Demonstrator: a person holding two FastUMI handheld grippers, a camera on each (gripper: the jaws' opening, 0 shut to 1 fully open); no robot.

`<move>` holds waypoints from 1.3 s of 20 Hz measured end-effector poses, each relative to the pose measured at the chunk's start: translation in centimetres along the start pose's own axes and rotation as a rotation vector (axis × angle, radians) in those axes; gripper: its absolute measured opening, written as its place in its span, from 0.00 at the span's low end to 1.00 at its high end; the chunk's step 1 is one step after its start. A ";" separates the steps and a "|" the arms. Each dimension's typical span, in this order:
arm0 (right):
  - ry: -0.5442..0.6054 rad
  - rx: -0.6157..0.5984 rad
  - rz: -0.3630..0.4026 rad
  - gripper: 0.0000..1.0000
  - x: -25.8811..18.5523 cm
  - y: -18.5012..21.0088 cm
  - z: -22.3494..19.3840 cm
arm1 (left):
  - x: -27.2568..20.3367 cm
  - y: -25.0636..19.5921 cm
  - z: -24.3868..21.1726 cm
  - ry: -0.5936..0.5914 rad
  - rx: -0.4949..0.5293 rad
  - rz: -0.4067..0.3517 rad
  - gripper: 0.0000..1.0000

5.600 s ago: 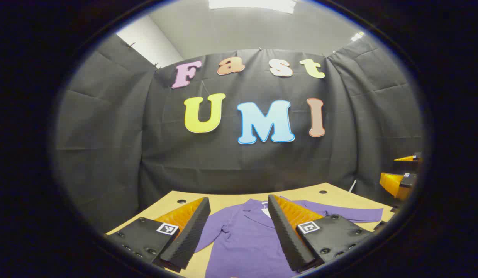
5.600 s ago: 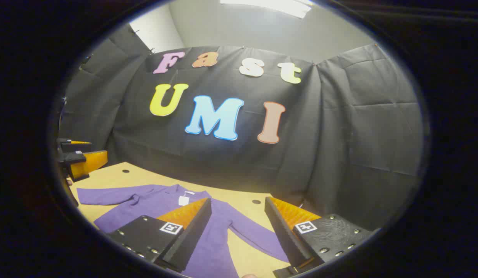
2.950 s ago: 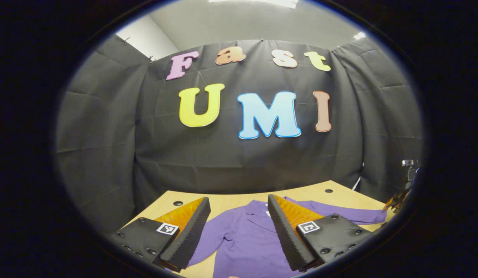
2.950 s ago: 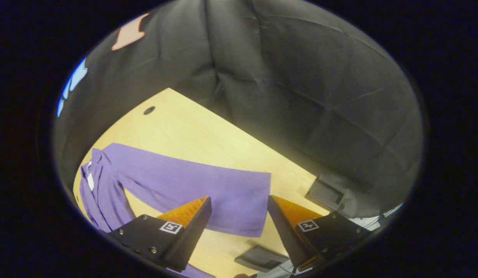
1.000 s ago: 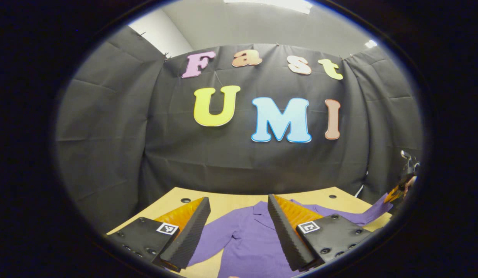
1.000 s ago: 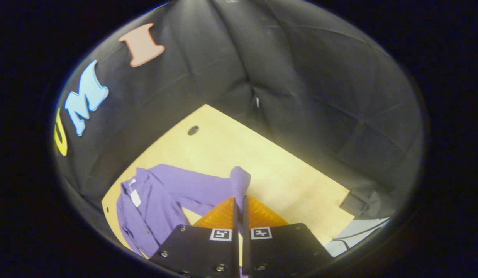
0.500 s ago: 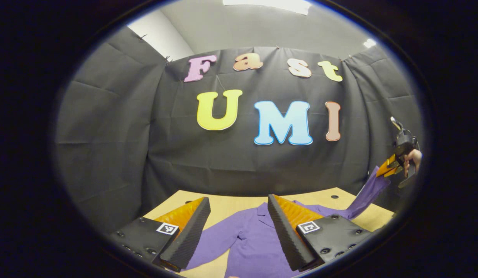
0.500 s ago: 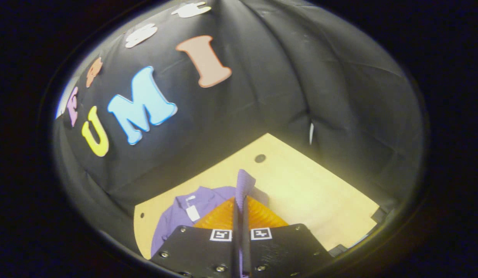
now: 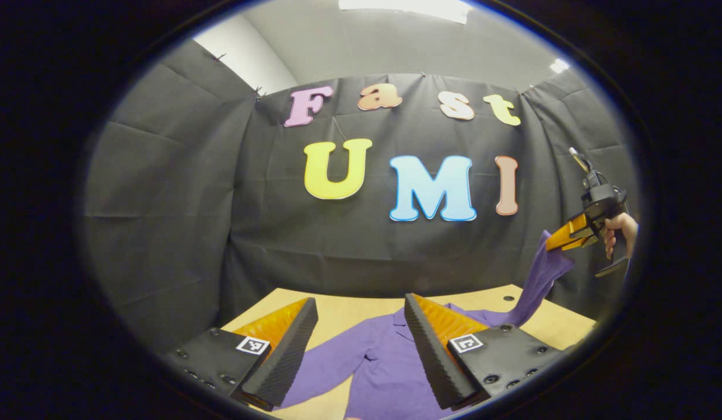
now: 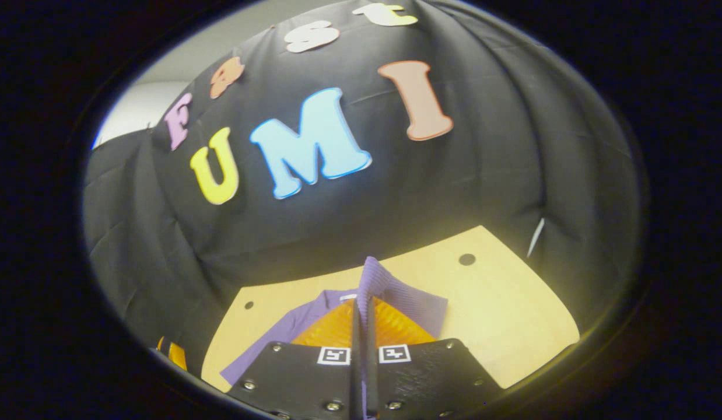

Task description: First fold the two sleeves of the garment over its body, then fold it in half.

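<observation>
Left gripper view: looking along the left gripper (image 9: 360, 344), hovering with jaws spread wide, gripping nothing, above the near part of a purple shirt (image 9: 384, 367). Lying flat on the wooden table (image 9: 343, 306), collar pointing toward the black cloth wall (image 9: 180, 192), one sleeve (image 9: 323, 368) stretching out across the table below the near finger. Rising off the table at far right, the other sleeve (image 9: 533, 289), pinched at its cuff by the right gripper (image 9: 562, 239), held up by a hand (image 9: 617, 230).

Right gripper view: looking down past the right gripper (image 10: 364, 326), jaws clenched tight on the sleeve (image 10: 375, 291), cloth poking out beyond the tips. Lying below on the table (image 10: 512, 315), the shirt (image 10: 297, 326).
</observation>
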State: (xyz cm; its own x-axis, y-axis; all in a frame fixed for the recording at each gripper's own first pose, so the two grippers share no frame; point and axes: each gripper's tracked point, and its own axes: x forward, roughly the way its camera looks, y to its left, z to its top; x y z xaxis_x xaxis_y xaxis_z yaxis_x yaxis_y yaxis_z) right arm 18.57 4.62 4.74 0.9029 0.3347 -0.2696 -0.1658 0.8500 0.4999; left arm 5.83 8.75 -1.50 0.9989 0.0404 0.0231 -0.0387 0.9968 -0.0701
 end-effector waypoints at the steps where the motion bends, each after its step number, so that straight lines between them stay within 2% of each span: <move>1: 0.011 -0.036 0.032 0.03 0.2 1.4 -0.5 | -0.1 0.0 0.0 0.000 -0.002 0.000 0.94; 3: 0.050 -0.115 0.078 0.03 0.6 3.6 -2.7 | -0.1 0.1 -0.2 0.001 -0.005 0.004 0.94; 4: 0.075 -0.152 0.100 0.00 0.7 4.6 -3.9 | -0.2 0.1 -0.2 0.000 -0.007 0.006 0.94; 5: 0.101 -0.184 0.120 0.03 0.8 5.5 -5.1 | -0.3 0.1 -0.3 0.001 -0.008 0.009 0.94; 10: 0.233 -0.319 0.190 0.03 1.8 8.6 -11.3 | -0.2 0.3 -0.7 0.007 -0.011 0.021 0.94; 13: 0.338 -0.436 0.193 0.03 2.4 8.8 -16.6 | 0.1 0.4 -1.1 0.015 -0.021 0.027 0.96; 16: 0.408 -0.568 0.189 0.04 3.3 9.0 -21.6 | 0.2 0.8 -1.2 0.020 -0.017 0.035 0.94; 20: 0.471 -0.569 0.216 0.03 4.1 10.5 -26.0 | 0.1 1.7 -1.3 0.021 -0.008 0.056 0.94; 26: 0.525 -0.561 0.212 0.03 4.8 11.0 -29.5 | 0.1 2.7 -1.9 0.032 -0.004 0.077 0.94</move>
State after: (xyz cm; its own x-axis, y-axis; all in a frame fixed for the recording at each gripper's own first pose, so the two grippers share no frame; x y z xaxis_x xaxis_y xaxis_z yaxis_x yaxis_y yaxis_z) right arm 9.34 27.62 -15.34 0.5481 0.5416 -0.6374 -0.6144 0.7778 0.1326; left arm 5.85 11.35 -3.57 0.9933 0.1147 -0.0147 -0.1154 0.9906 -0.0740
